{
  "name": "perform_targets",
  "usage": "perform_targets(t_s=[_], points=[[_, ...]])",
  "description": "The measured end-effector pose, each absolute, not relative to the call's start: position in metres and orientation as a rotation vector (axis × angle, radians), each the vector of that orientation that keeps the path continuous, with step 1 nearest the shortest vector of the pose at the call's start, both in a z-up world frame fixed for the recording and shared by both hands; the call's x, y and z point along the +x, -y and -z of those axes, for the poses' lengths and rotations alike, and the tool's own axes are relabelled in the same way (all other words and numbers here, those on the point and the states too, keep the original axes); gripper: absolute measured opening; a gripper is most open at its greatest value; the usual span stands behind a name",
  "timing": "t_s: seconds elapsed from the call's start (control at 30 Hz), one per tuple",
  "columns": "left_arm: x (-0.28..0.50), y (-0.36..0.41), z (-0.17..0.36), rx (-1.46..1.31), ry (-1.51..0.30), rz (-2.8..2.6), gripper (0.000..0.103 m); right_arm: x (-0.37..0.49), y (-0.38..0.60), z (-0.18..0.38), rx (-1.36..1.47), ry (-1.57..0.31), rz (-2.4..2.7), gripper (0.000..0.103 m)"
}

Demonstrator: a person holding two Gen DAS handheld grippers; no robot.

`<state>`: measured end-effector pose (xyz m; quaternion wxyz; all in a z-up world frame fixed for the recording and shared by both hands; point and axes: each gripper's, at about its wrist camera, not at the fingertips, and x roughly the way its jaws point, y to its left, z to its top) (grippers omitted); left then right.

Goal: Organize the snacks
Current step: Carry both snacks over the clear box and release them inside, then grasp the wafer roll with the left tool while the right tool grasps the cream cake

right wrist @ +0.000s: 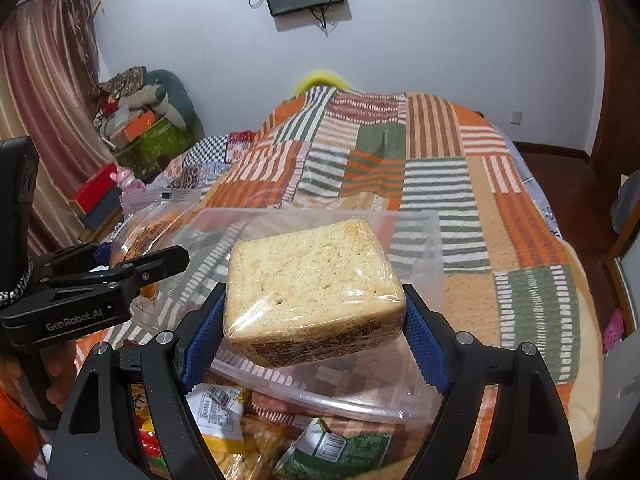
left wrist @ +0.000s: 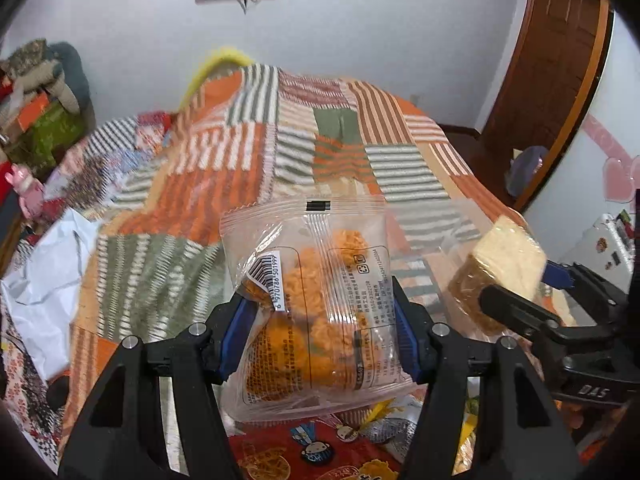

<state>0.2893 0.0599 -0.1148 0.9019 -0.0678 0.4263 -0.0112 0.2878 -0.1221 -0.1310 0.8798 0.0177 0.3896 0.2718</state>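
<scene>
My left gripper (left wrist: 322, 300) is shut on a clear packet of orange snacks (left wrist: 316, 292) and holds it above the bed. My right gripper (right wrist: 314, 300) is shut on a wrapped bread block (right wrist: 312, 280), pale on top with a brown printed side. It holds the block over a clear plastic box (right wrist: 420, 240). The bread block (left wrist: 508, 256) and the right gripper (left wrist: 520, 292) also show at the right of the left wrist view. The left gripper (right wrist: 120, 260) with its packet (right wrist: 140, 236) shows at the left of the right wrist view.
A patchwork striped blanket (right wrist: 440, 168) covers the bed. Several snack packets lie below the grippers: a red cartoon one (left wrist: 304, 452), a green one (right wrist: 340, 448), a yellow one (right wrist: 216, 412). White plastic (left wrist: 44, 280) lies at the left. Boxes and clutter (right wrist: 140, 132) stand by the wall.
</scene>
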Motion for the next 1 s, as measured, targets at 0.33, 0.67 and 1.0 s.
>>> perform_targets(t_s=[0.33,0.67,1.0], points=[[0.302,-0.061,0.131,-0.186,-0.980,0.052,0.065,0.296,0.111,0.145,0.009,-0.882,-0.563,0.080],[0.289,-0.064,0.113,-0.180,-0.924,0.027,0.070,0.290,0.111,0.140,-0.015,-0.876,-0.550,0.082],[0.244,-0.061,0.064,-0.173,-0.811,0.041,0.076,0.260,0.125,0.096,-0.024,-0.745,-0.546,0.084]])
